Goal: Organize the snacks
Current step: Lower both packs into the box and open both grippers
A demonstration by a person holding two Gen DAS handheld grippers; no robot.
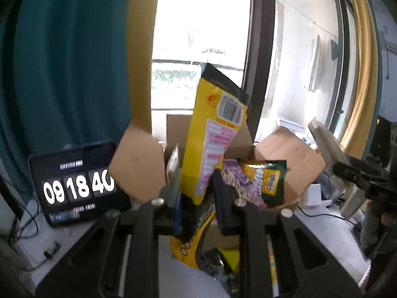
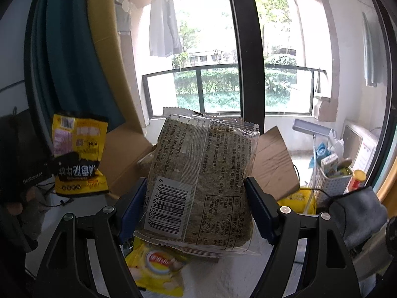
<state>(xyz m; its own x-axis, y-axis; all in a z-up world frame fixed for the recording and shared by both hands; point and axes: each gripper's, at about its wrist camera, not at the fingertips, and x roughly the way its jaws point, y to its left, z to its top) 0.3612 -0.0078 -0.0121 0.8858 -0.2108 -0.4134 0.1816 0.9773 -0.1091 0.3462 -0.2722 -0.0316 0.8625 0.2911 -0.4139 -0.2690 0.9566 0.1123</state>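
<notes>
My left gripper [image 1: 196, 196] is shut on a yellow-and-black snack bag [image 1: 211, 134] and holds it upright in front of an open cardboard box [image 1: 285, 154]. The box holds a purple packet [image 1: 238, 181] and a green-and-yellow packet [image 1: 268, 178]. My right gripper [image 2: 198, 206] is shut on a clear packet of greenish-brown snack with a barcode [image 2: 198, 173], held above the table. The yellow-and-black bag also shows at the left in the right wrist view [image 2: 77, 154]. The right gripper with its packet shows at the right edge of the left wrist view [image 1: 357, 171].
A tablet clock [image 1: 74, 183] stands left of the box. A yellow Lipton bag [image 2: 158, 265] lies on a white cloth below my right gripper. A white slotted bin with cartons and cans [image 2: 335, 176] stands at the right. Cables run across the white table [image 1: 330, 226]. A window is behind.
</notes>
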